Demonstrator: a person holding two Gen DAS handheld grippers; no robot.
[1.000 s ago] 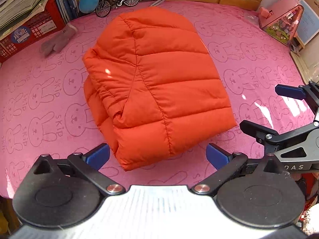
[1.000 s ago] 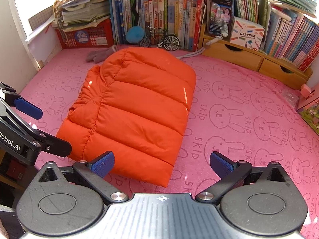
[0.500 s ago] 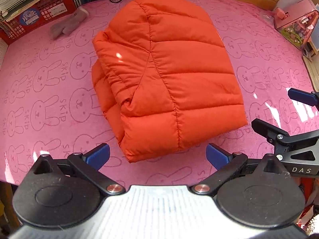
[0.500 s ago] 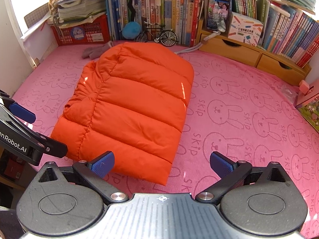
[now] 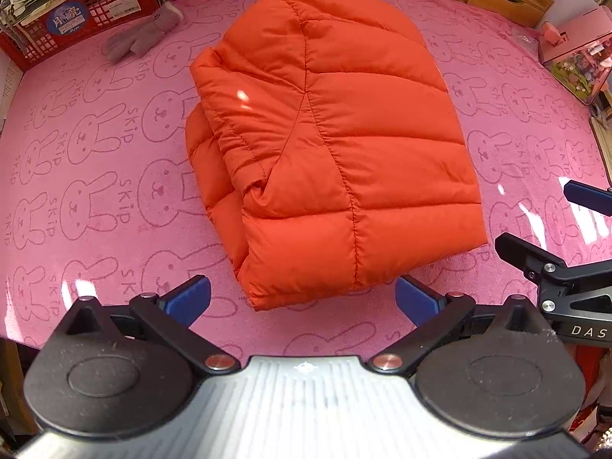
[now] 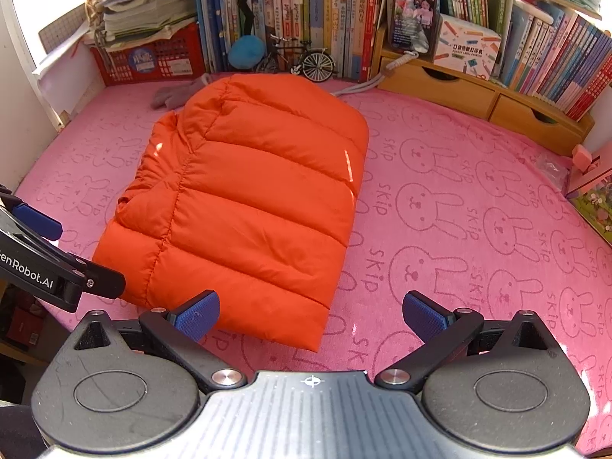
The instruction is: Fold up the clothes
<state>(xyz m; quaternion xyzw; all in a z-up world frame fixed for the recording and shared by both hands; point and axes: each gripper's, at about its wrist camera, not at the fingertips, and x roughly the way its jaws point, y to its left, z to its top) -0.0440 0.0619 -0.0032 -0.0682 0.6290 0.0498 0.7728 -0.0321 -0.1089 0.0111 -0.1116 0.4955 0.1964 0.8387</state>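
Since folding looks done: no layer is left spread out.
Jacket: orange puffer jacket (image 5: 329,145) is laid as a compact bundle mid pink rabbit-print mat (image 5: 95,176).
Left gripper (image 5: 302,300): spread wide, nothing held.
Right gripper (image 6: 310,311): spread wide, nothing held.

**What I can't make out from here**

From my left wrist view, the right gripper (image 5: 573,229) runs off the picture's right edge, its lettering cut to "DAS". In the right wrist view the left gripper (image 6: 49,252) is clipped likewise at the left edge. The orange jacket (image 6: 244,206) hides part of the grey glove (image 6: 176,93) behind it and whatever layers are folded beneath. Book spines (image 6: 325,19) behind the jacket are too small for me to read.
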